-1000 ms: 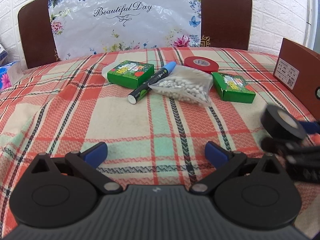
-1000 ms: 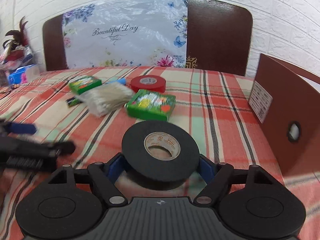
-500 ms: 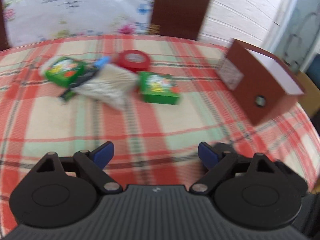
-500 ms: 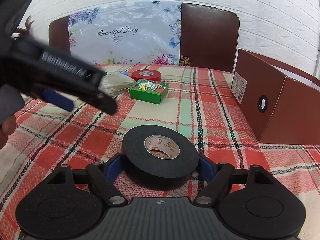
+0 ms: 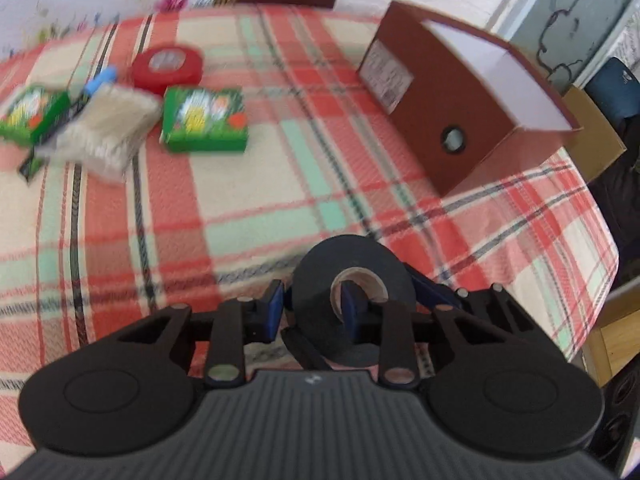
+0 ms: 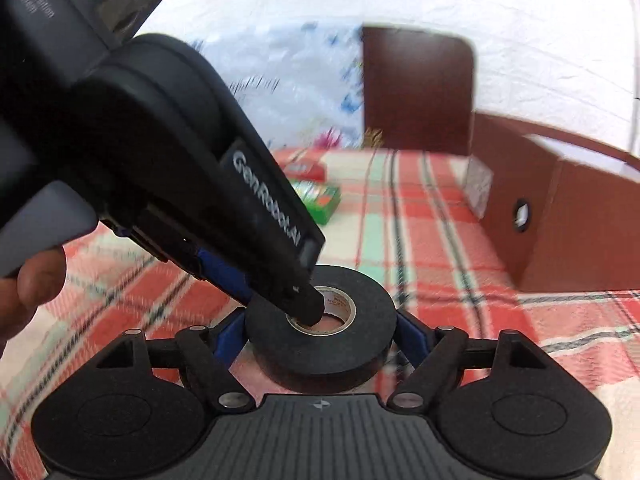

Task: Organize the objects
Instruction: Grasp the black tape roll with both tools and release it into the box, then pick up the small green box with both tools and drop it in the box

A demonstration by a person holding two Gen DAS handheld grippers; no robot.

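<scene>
Tape: flat black tape roll (image 6: 320, 336) near the table's near-right edge, above the plaid cloth (image 5: 260, 200).
Right gripper (image 6: 320, 338): clenched across the roll's outer rim.
Left gripper (image 5: 310, 312): one finger inside the core, apparently pinching the wall.
Room: bare cloth left; open brown cardboard box (image 5: 460, 112) far right.

Left gripper (image 5: 310, 312) jaws pinching black tape roll (image 5: 352, 296) wall, brown box (image 5: 460, 120) beyond
</scene>
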